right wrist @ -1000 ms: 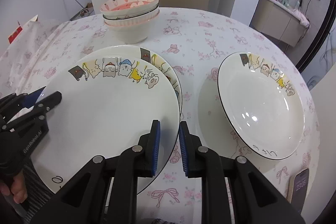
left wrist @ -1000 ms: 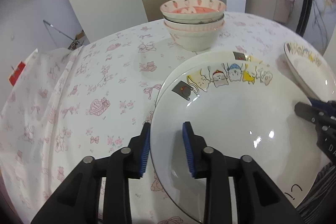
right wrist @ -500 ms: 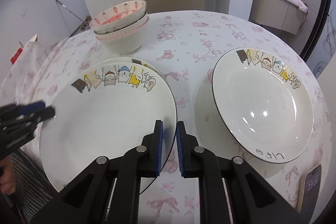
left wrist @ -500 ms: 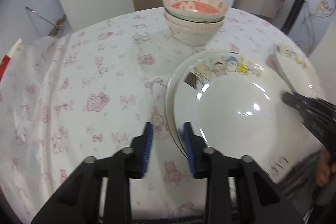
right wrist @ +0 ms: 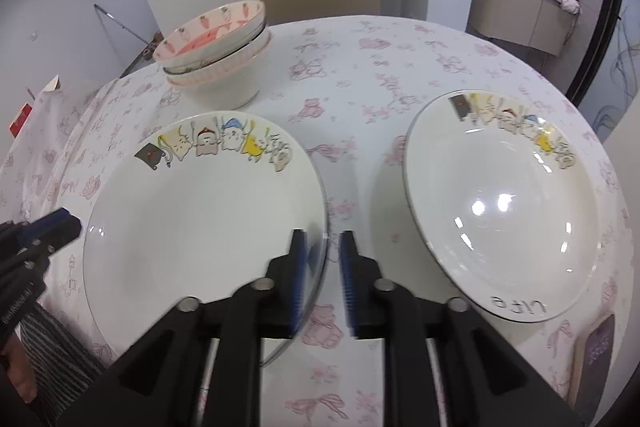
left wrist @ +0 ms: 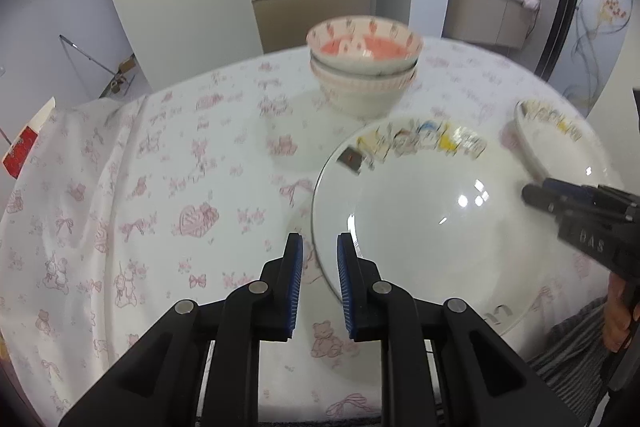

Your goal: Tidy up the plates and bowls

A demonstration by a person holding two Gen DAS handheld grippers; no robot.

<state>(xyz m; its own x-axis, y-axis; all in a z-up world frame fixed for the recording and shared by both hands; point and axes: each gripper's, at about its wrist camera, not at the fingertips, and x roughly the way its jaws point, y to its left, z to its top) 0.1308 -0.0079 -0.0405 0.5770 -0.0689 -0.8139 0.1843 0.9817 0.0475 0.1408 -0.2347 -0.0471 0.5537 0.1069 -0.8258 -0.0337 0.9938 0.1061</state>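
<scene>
Since the earlier frames both claws have let go of the upper plate, which now lies settled on the plate beneath it, and both have backed off its rim. Stack position: the near-left part of the table, with the stacked bowls behind it and a second matching plate lying alone to the right, apart from the stack.

Handling, as a judgement — glazed ceramic, stiff and fairly heavy for a pinch grip, slick under the pads and liable to chip or crack if dropped or knocked against its neighbour. The raised rim is the only practical hold; the broad shallow well offers nothing to pinch.

Right gripper: jaws parted to a narrow gap, holding nothing; the stack's right edge lies in line with that gap, and contact with the left pad cannot be told through the motion blur. Left gripper: likewise slightly parted and empty, its right finger overlapping the plate's near-left rim in view — whether it touches is not clear.
</scene>
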